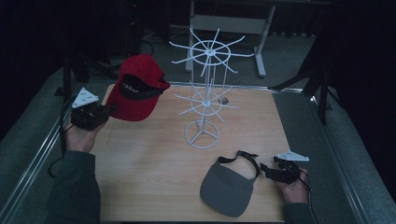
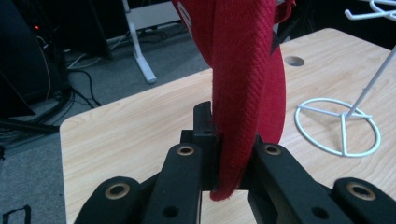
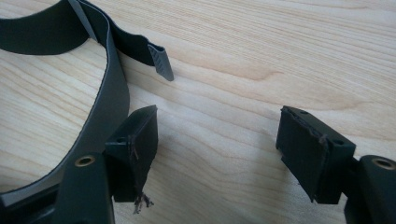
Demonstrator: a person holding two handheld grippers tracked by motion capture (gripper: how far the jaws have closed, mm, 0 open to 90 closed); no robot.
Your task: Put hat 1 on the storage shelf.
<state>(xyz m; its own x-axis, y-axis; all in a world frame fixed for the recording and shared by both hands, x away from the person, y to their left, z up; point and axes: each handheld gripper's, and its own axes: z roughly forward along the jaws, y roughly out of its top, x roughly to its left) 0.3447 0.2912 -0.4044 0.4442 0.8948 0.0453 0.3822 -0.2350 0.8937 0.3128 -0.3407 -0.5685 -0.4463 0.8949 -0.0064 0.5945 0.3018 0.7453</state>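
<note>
The wooden counter (image 1: 154,177) takes up most of the high view, pale wood with dark floor around it. Near its middle stands a white wire rack (image 1: 204,93), two tiers of spokes on a ring base, and my guess is that's where the headwear is meant to hang, since those prongs look made for it.

Next down in size is the red cap (image 1: 137,88), lifted clear of the counter at the far left. The left hand-held gripper (image 1: 91,114) has its jaws clamped tight on the edge of the cap's brim (image 2: 243,116), so the cap hangs off that pinch with its open underside facing the rack, probably so a spoke can catch it.

Then there's the grey visor (image 1: 229,186) lying flat at the near edge, strap (image 3: 105,84) looped out behind it.

The right hand-held gripper (image 1: 273,170) rests low just beside that strap, jaws spread wide with nothing between them but bare wood. Looks like it's lined up to grab the strap, though it hasn't closed on anything.
</note>
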